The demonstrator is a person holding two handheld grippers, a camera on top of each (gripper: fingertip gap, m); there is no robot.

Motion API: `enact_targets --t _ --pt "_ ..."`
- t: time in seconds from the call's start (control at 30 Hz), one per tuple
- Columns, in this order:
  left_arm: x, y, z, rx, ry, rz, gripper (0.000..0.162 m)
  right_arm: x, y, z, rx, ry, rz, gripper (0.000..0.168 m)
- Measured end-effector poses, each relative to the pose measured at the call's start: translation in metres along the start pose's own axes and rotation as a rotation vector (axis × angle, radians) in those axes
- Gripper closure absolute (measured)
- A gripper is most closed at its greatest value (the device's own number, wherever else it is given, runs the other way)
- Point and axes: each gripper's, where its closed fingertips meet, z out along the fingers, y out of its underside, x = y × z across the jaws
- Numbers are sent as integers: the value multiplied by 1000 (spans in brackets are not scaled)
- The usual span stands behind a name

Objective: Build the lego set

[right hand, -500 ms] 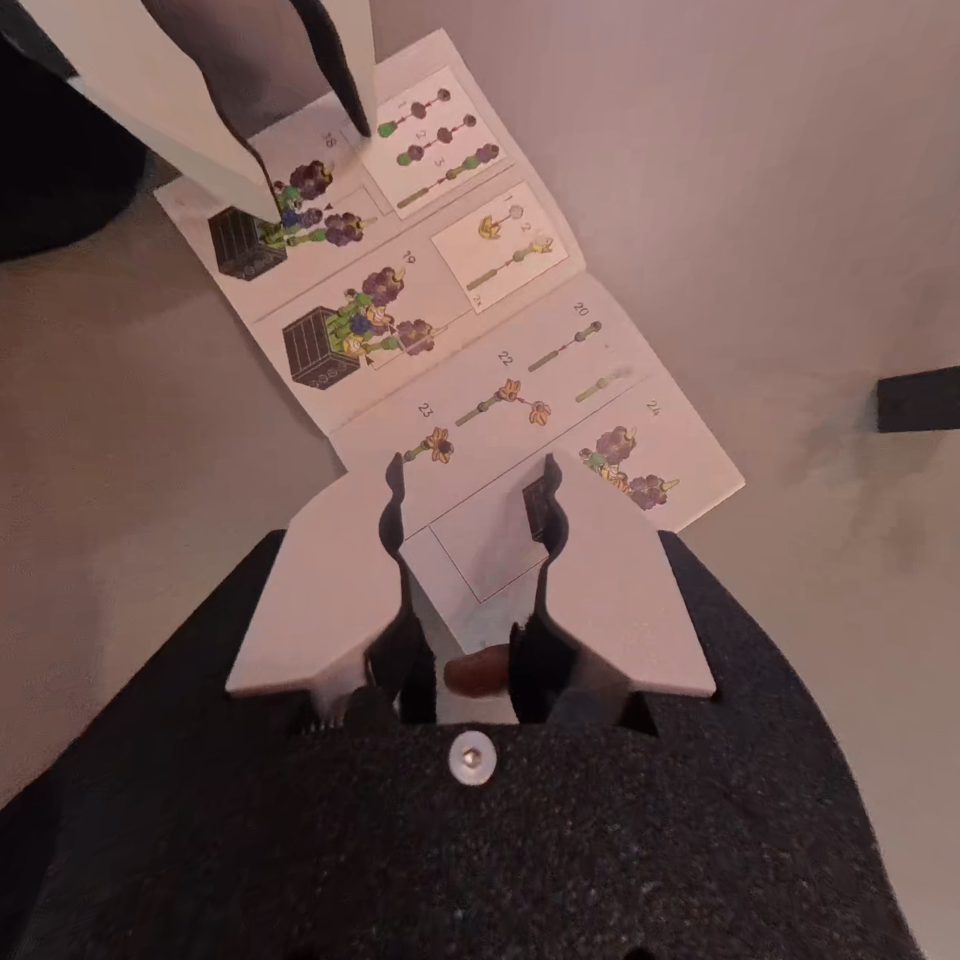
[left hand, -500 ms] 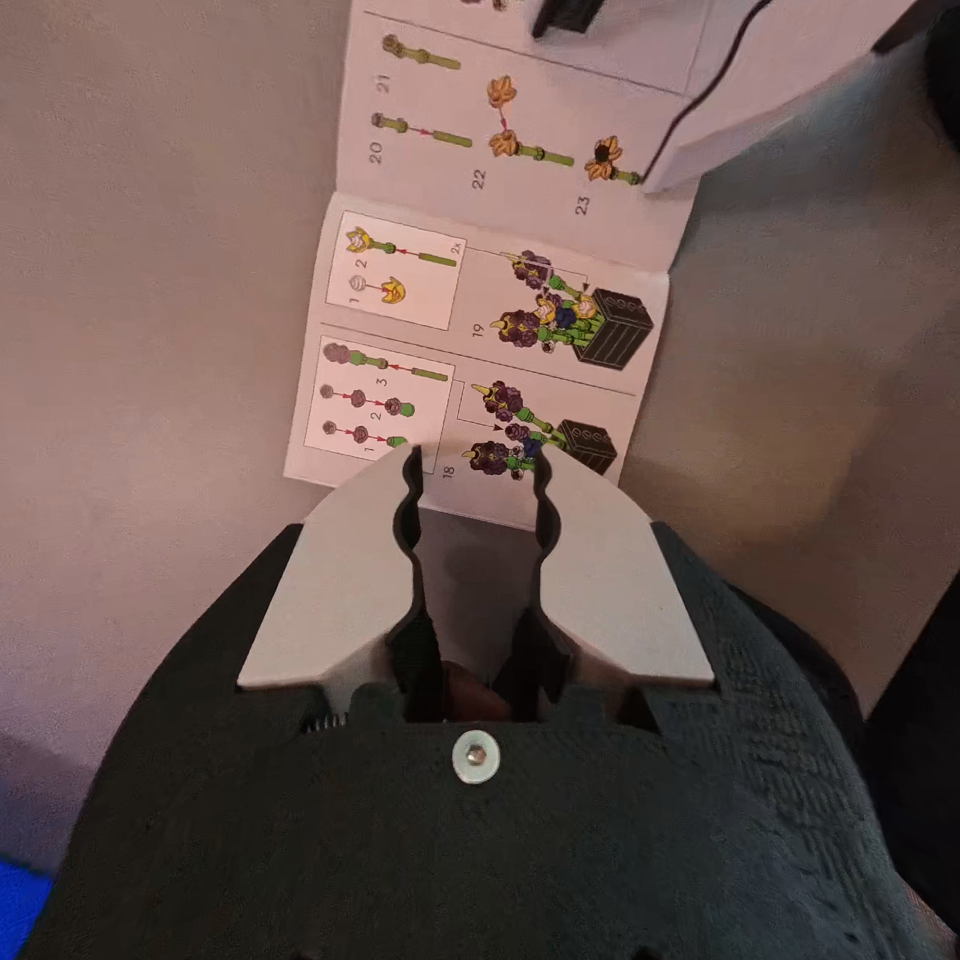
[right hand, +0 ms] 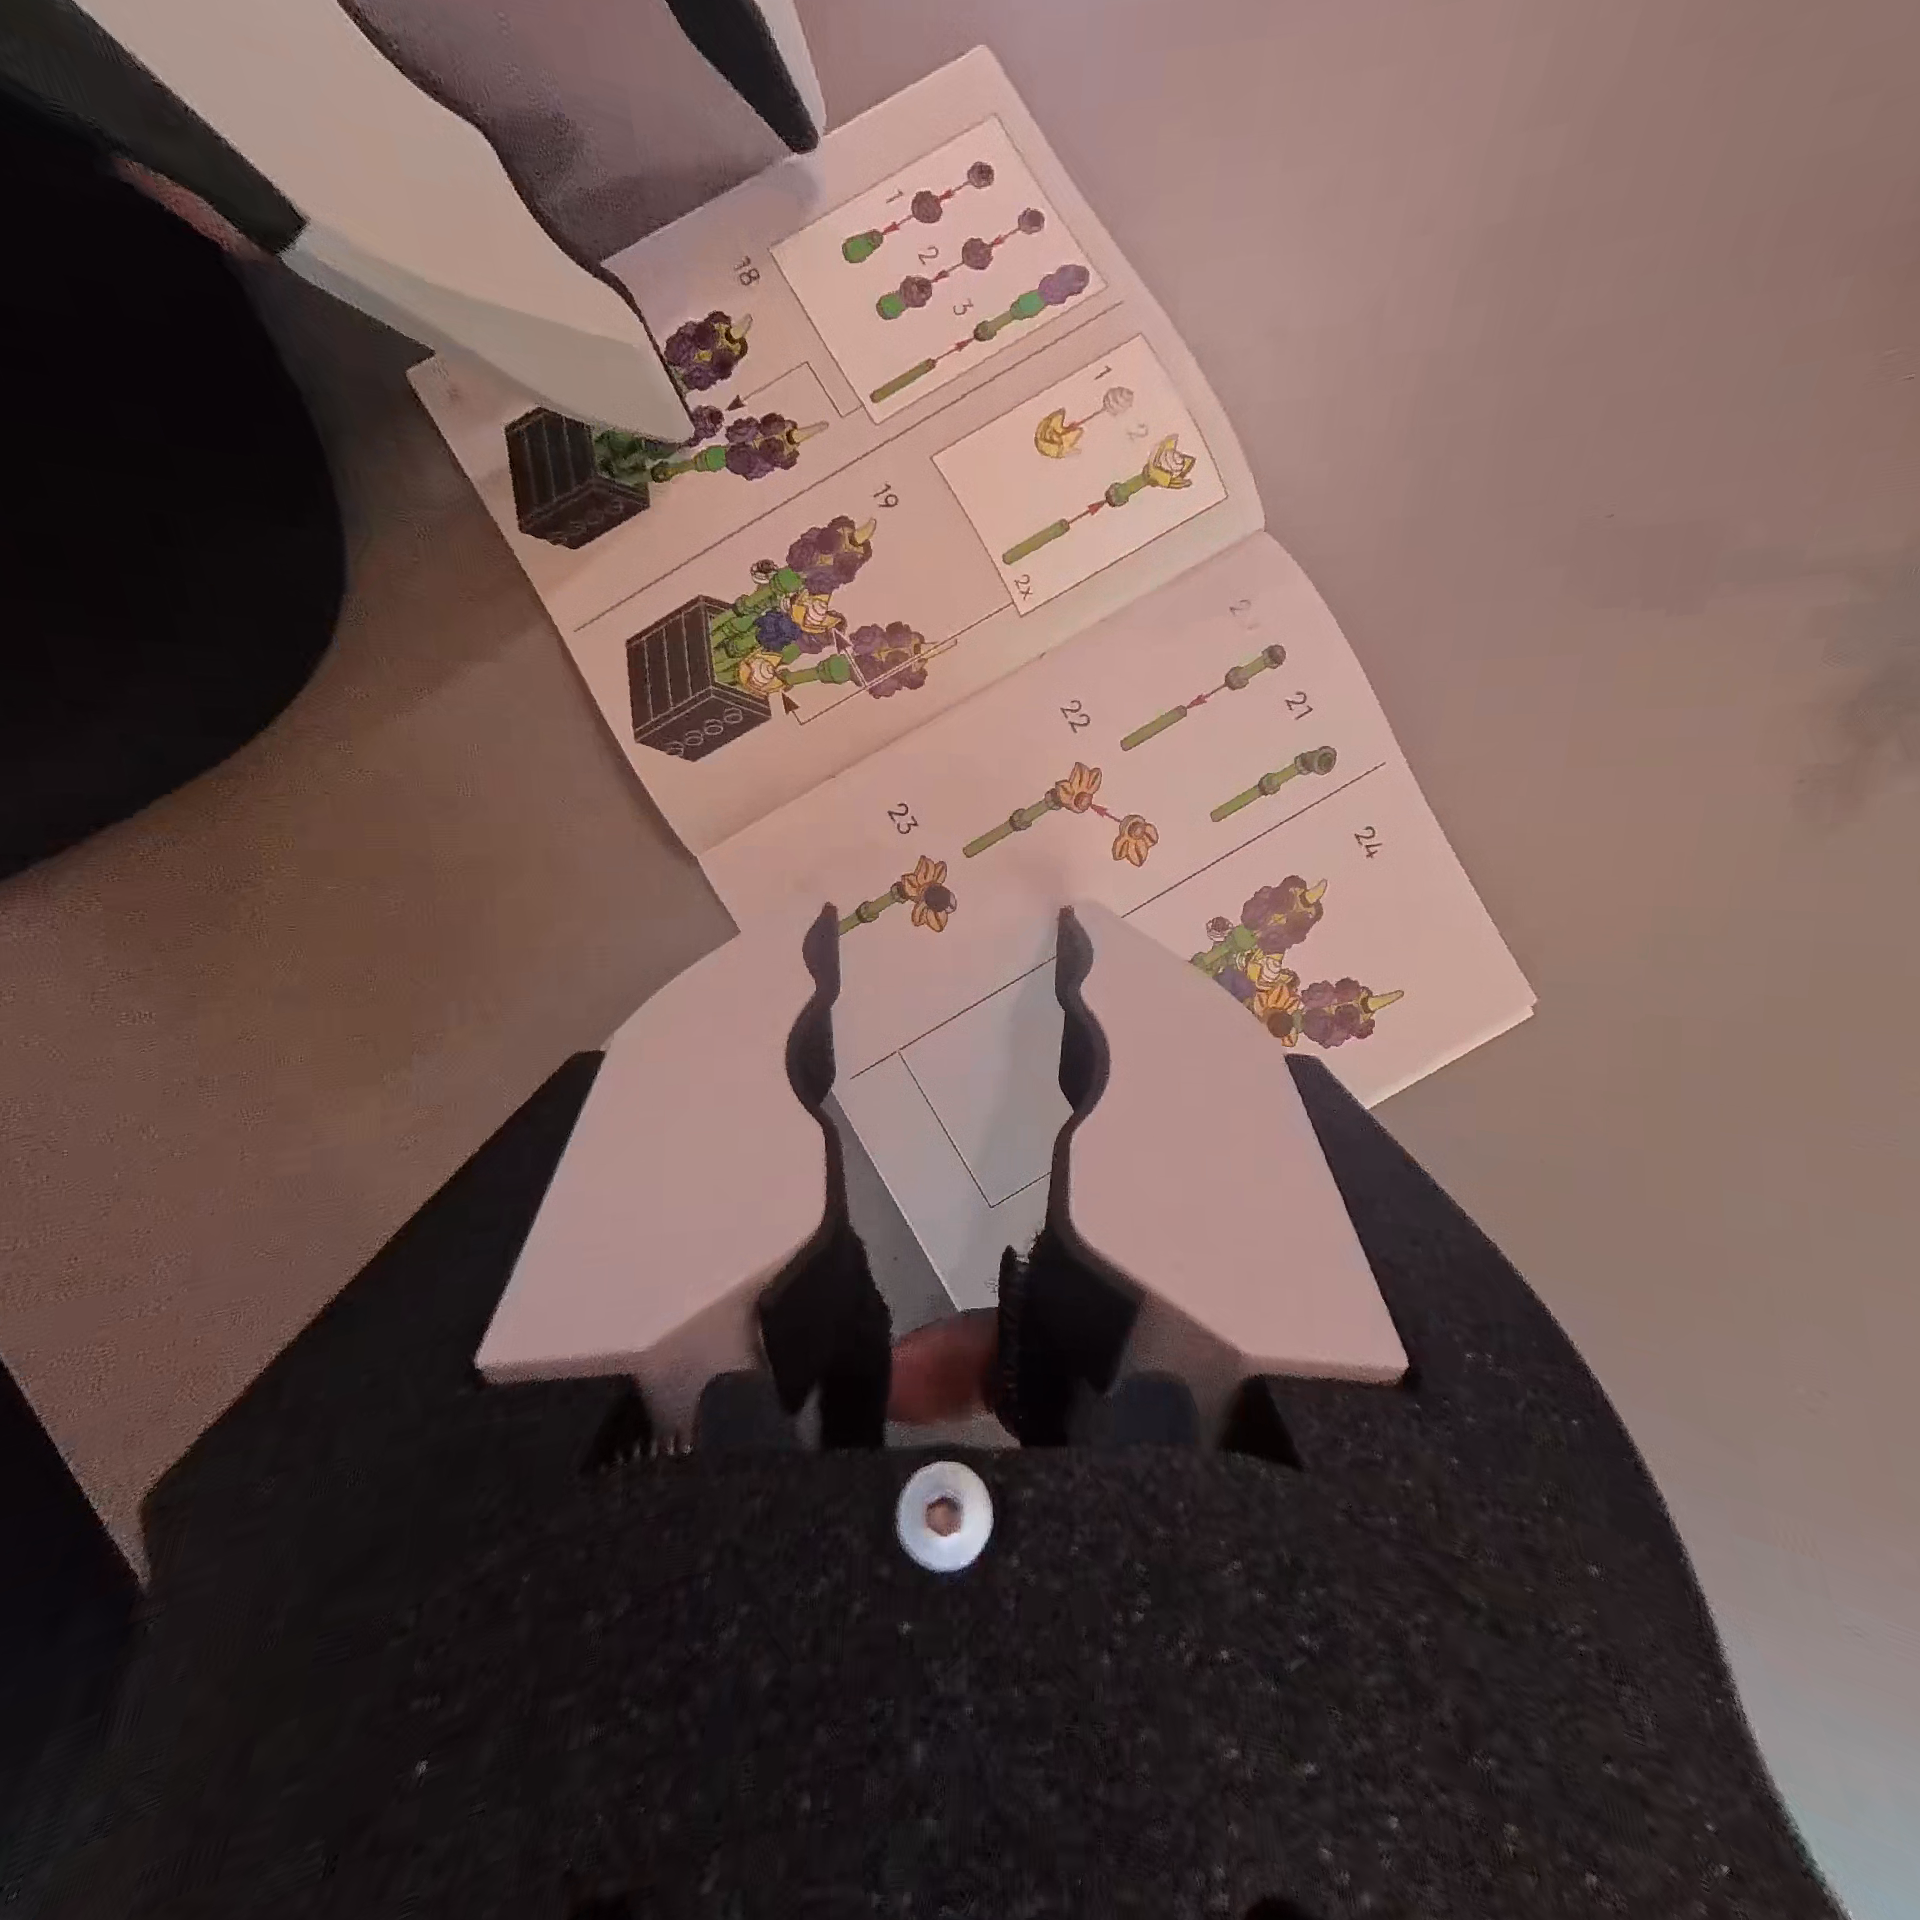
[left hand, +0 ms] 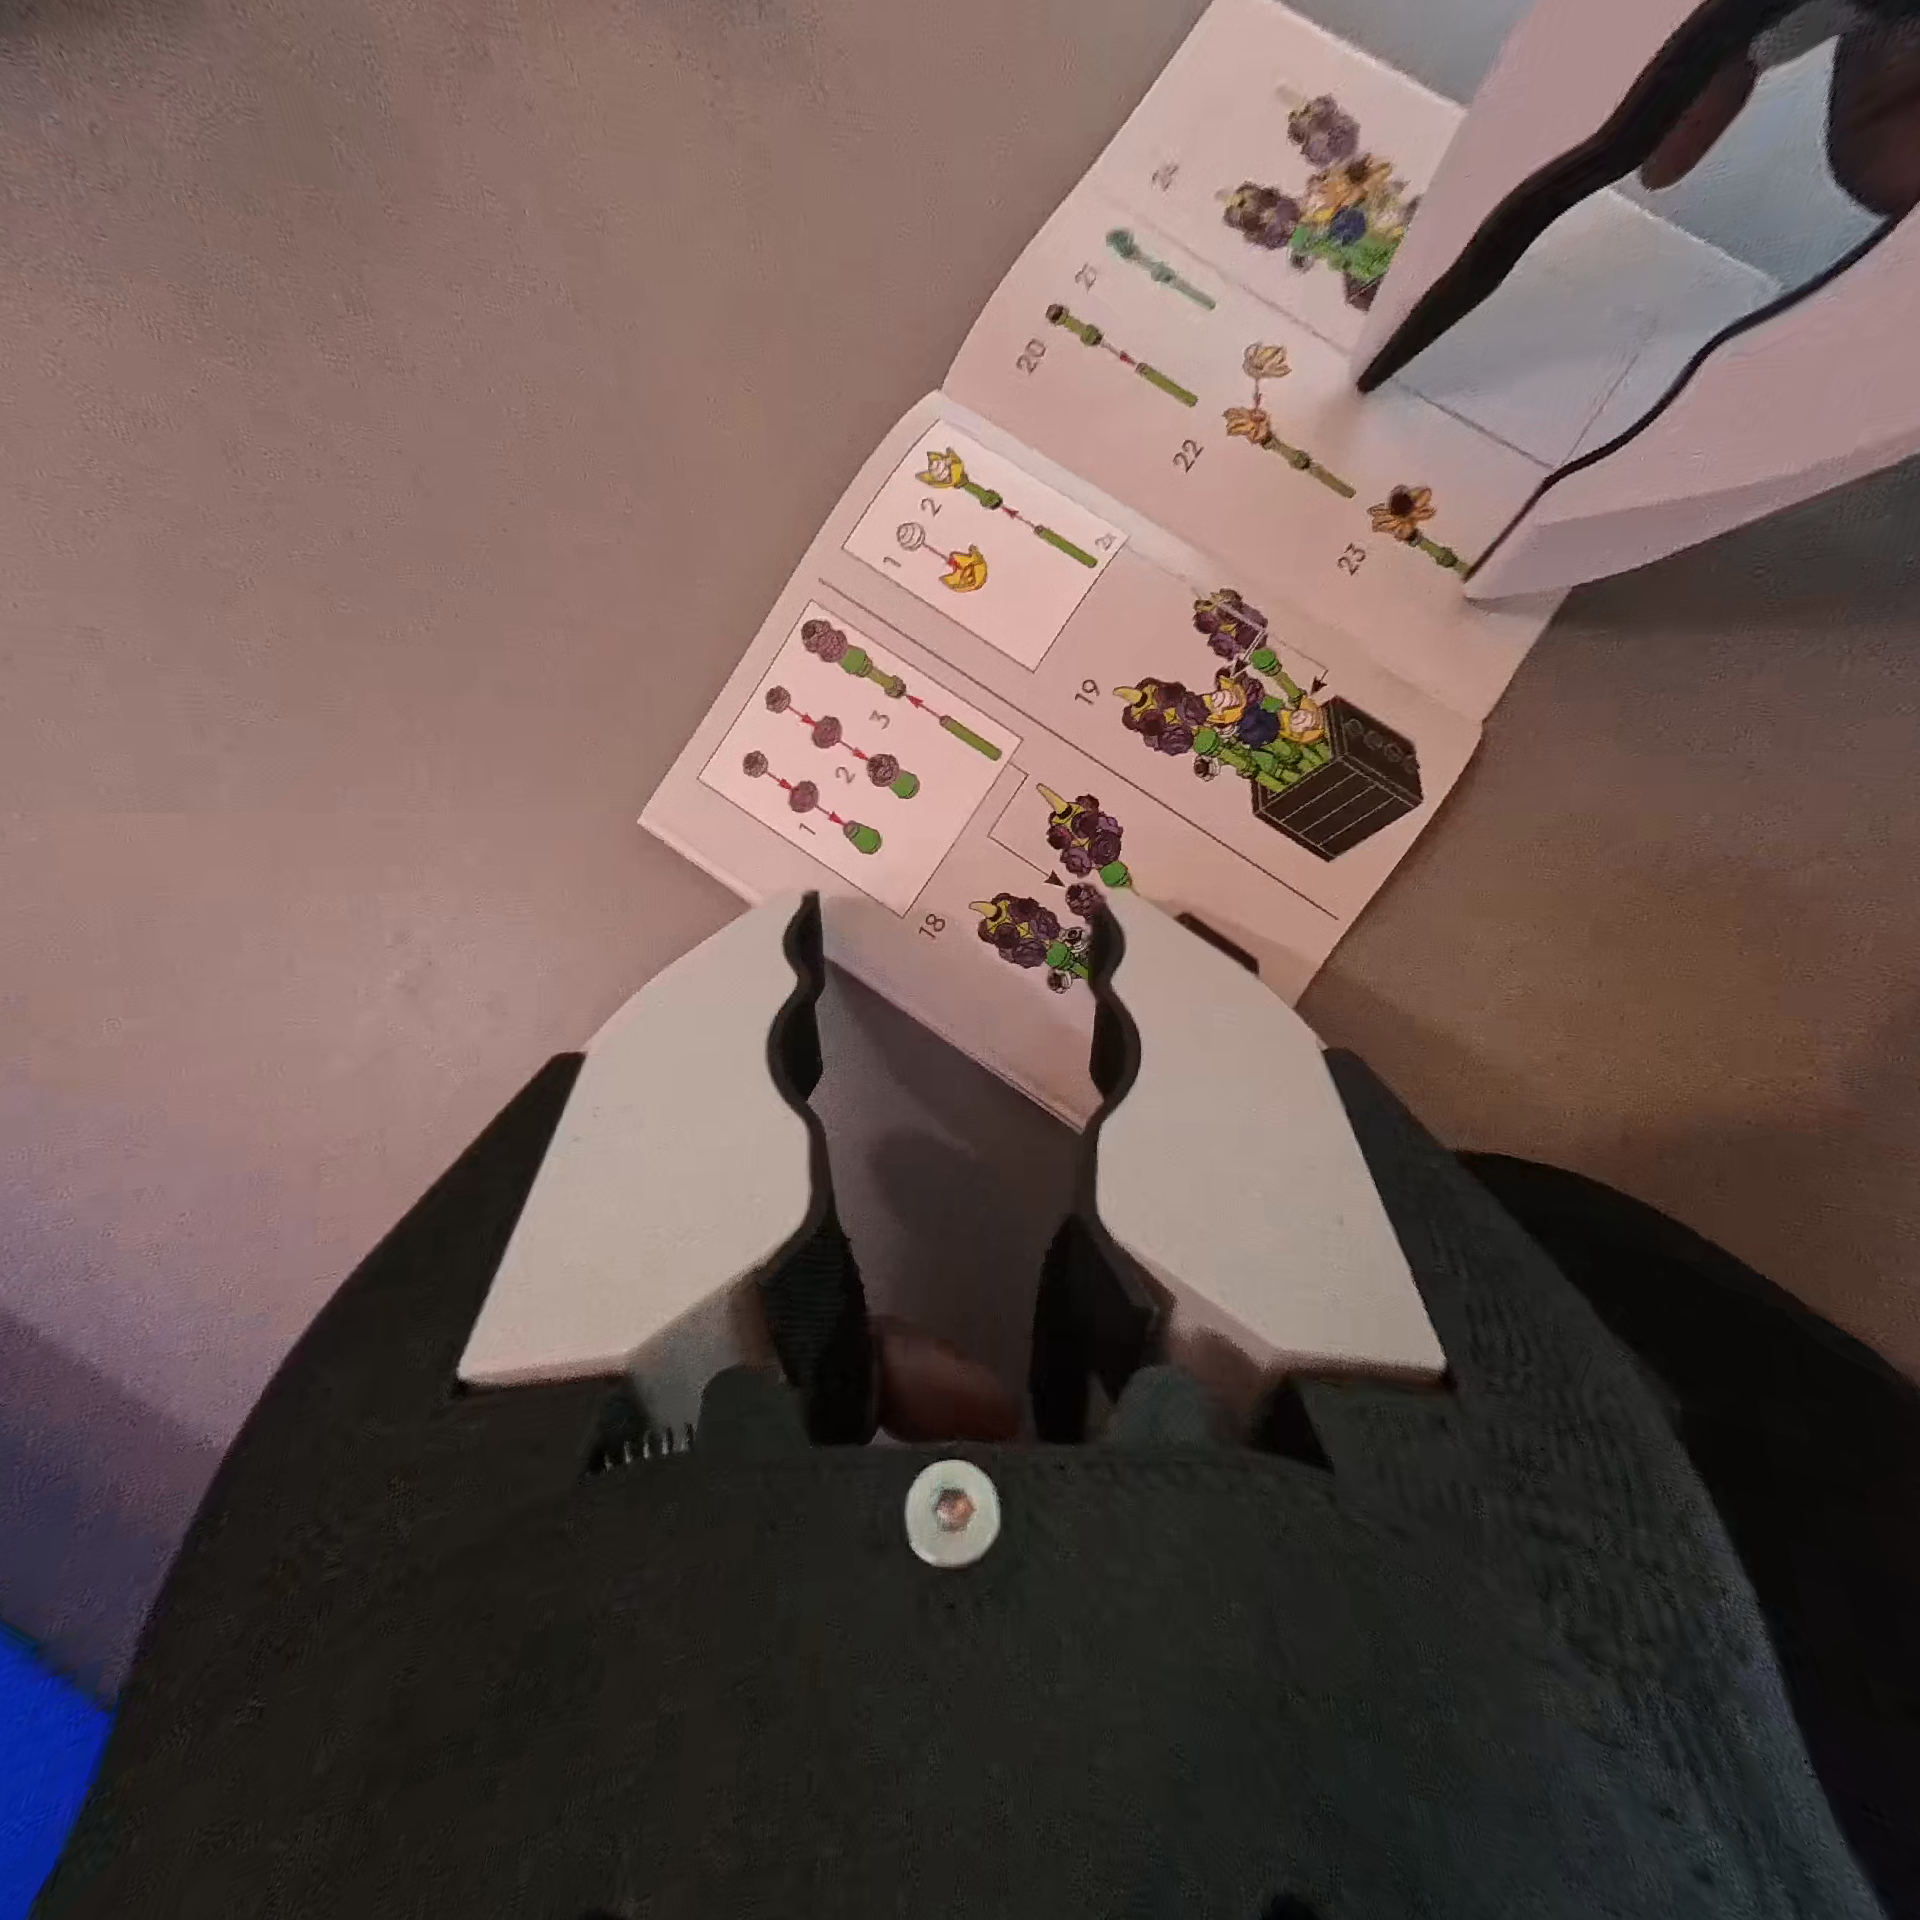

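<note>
On the grey table [left hand: 364, 520] lies the open booklet [left hand: 1143, 665], its pages of flower-stem steps flat and facing up, and it is the only task thing in either view; no bricks, stems or pot show anywhere. Compared with half a second ago, the left wrist view has swung: the booklet now runs off toward the upper right instead of straight ahead, and more of its far page shows, so the left gripper [left hand: 951, 914] has turned or slid to the left while its tips stay over the booklet's near edge. The right gripper [right hand: 940, 914] has moved less; it has crept a little farther over the near page, its tips now level with the single-flower step. Both sets of jaws stand apart with nothing between them, just as they did before. Whether either gripper's tips touch the paper I cannot tell. The far gripper in each view sits over the opposite end of the booklet. My reading is that the person is consulting the pages or squaring the booklet, not building yet, so the set itself seems no further along. The next useful move probably calls for finding the pieces, which lie out of view.
</note>
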Motion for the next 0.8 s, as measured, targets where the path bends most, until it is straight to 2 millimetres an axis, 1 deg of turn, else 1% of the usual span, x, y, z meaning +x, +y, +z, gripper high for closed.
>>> enact_targets --t 0.07,0.13,0.17,0.27,0.4,0.47,0.57,0.6,0.63,0.67,0.7,0.77,0.8 --pt "5 0 1 99 45 -8 121 3 -2 1 61 -15 -7 128" --pt "5 2 -2 132 83 -71 122 5 -6 3 174 -14 36 131" --pt "3 2 -2 136 81 -88 125 8 -7 3 220 -6 70 135" --pt "2 2 -3 157 90 -105 126 10 -7 3 214 15 70 139" --pt "-2 2 -2 158 -23 -35 128 15 -12 7 184 34 119 138" --pt "-3 1 -2 159 -37 -26 127 14 -12 7 183 48 75 136" --pt "-8 -1 -3 169 -84 -16 121 13 -12 6 257 63 55 136" --pt "-12 -4 -5 193 -139 11 121 13 -12 6 262 59 58 136" --pt "-16 -9 -10 235 -214 45 121 13 -11 6 258 55 61 136" --pt "-19 -16 -19 292 -293 76 121 13 -11 6 259 54 61 136" --pt "-21 -24 -33 352 -377 81 120 13 -11 6 259 52 62 136" --pt "-25 -31 -70 438 -511 26 119 13 -11 6 264 42 60 136" --pt "-33 -28 -92 458 -609 -15 118 13 -11 5 267 32 64 136"
